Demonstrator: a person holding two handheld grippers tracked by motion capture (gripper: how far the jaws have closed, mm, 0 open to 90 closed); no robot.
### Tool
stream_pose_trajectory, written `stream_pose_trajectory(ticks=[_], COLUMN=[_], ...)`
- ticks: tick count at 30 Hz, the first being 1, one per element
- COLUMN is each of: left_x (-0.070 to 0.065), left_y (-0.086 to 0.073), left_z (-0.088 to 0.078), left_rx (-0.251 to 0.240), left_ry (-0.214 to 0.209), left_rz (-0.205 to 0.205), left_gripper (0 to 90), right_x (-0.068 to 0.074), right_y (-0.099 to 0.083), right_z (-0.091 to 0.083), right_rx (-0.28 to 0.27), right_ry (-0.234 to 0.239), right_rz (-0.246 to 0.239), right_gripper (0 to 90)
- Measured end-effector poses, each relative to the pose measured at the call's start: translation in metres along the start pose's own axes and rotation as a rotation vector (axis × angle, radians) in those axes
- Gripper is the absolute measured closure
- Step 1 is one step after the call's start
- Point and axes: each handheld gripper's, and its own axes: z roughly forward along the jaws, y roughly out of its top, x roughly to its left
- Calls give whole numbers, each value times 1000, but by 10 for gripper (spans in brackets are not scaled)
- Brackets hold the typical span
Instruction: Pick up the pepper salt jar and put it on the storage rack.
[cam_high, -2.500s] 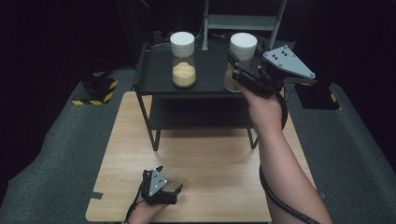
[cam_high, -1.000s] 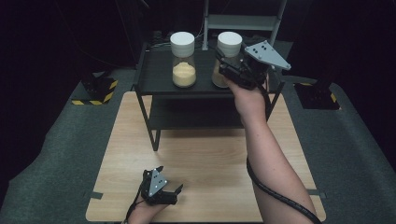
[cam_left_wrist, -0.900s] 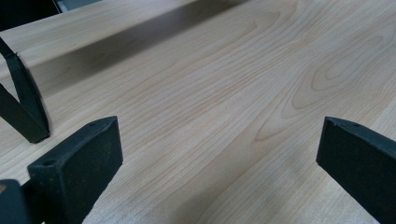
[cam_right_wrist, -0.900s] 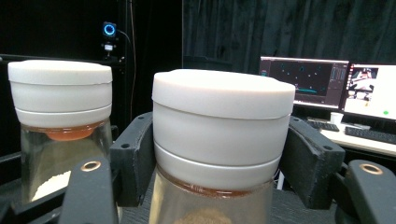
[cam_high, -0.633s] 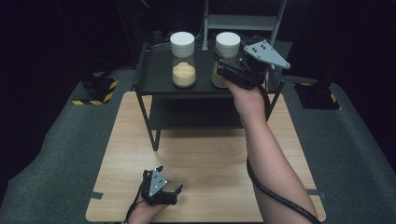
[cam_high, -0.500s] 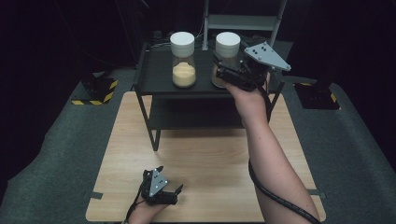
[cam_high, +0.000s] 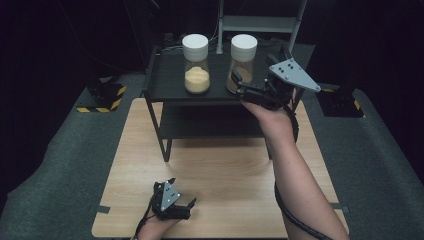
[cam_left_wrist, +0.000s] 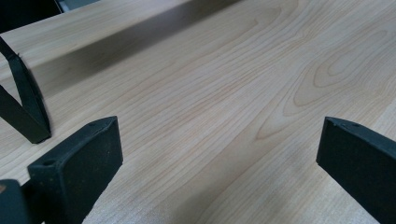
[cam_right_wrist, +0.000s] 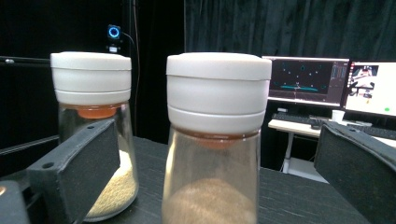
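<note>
on the black shelf, a jar between released jaws

on the black shelf (cam_high: 165, 80) the right jar (cam_right_wrist: 215, 140) stands upright between the right gripper (cam_high: 239, 84)'s jaws, which have just been opening; both pads stand clear of its glass. the left jar (cam_high: 196, 64) stands beside it. in front of the shelf, the left gripper (cam_high: 184, 206) rests open on the wooden table (cam_high: 225, 170).
</note>
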Motion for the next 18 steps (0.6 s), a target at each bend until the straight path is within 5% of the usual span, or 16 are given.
stream_pose_trajectory(ticks=[18], left_x=[0], left_y=[0], left_z=[1], left_rx=[1], left_ry=[2], left_rz=[-8], left_gripper=[7], right_x=[-3], right_y=[-34], right_z=[-45], right_rx=[-12], right_ry=[40], right_rz=[-38], right_gripper=[0])
